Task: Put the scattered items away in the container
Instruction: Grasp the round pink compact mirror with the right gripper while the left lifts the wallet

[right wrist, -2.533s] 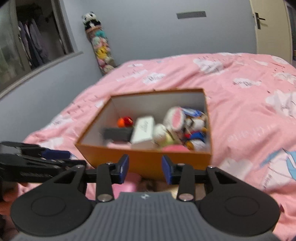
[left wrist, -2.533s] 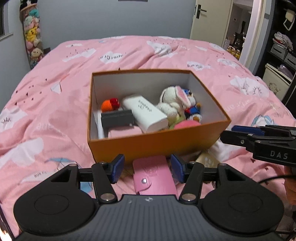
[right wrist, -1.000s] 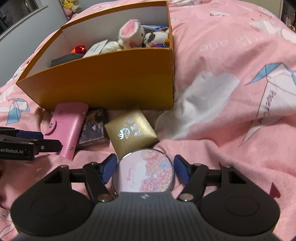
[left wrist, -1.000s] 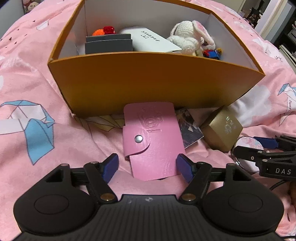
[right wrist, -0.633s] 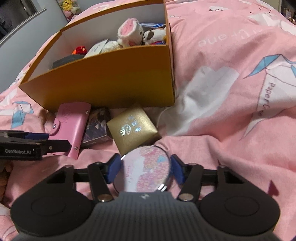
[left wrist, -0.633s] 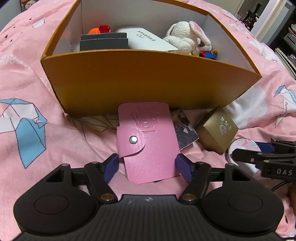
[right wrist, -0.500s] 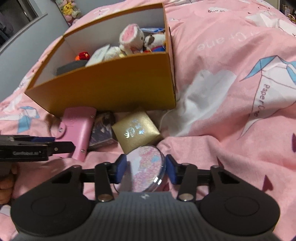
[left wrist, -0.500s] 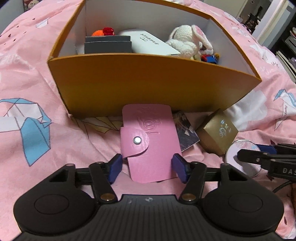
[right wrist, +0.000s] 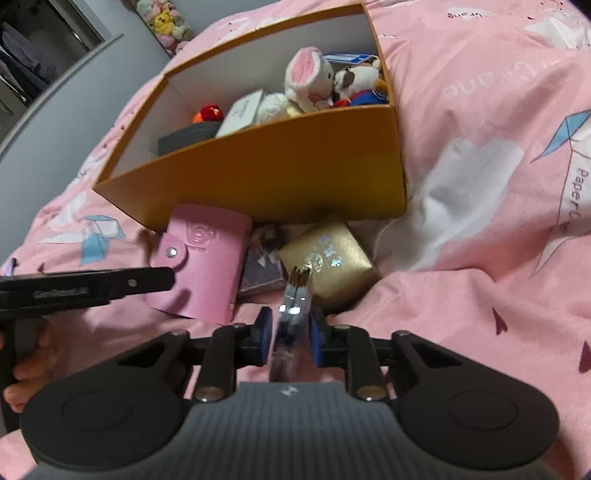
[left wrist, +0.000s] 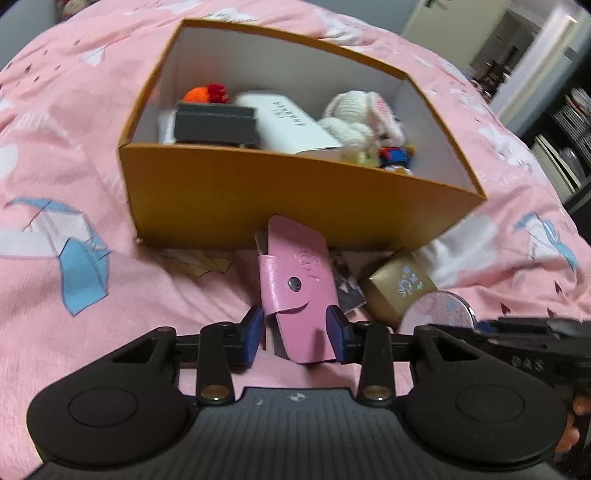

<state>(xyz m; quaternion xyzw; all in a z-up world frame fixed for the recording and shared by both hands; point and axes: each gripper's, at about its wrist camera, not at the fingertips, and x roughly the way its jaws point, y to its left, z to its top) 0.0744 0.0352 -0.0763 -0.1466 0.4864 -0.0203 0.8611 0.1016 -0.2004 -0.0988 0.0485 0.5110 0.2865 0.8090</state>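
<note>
An orange box (left wrist: pixel 280 199) (right wrist: pixel 280 177) sits on the pink bed and holds plush toys, a white case and a grey item. My left gripper (left wrist: pixel 295 334) is shut on a pink snap wallet (left wrist: pixel 295 288), lifted and tilted just in front of the box; the wallet also shows in the right wrist view (right wrist: pixel 203 262). My right gripper (right wrist: pixel 288 339) is shut on a round flowered compact mirror (right wrist: pixel 291 317), held on edge; its face shows in the left wrist view (left wrist: pixel 437 314). A gold box (right wrist: pixel 328 262) (left wrist: pixel 399 288) and a dark card pack (right wrist: pixel 262 269) lie by the orange box.
The pink quilt (right wrist: pixel 498 221) with crane prints spreads all around. A doorway and shelves (left wrist: pixel 554 110) stand at the far right. A plush toy column (right wrist: pixel 166 22) stands by the grey wall.
Both grippers have closed on their items and lifted them. The wallet has tilted up off the quilt. The mirror has turned from flat to edge-on.
</note>
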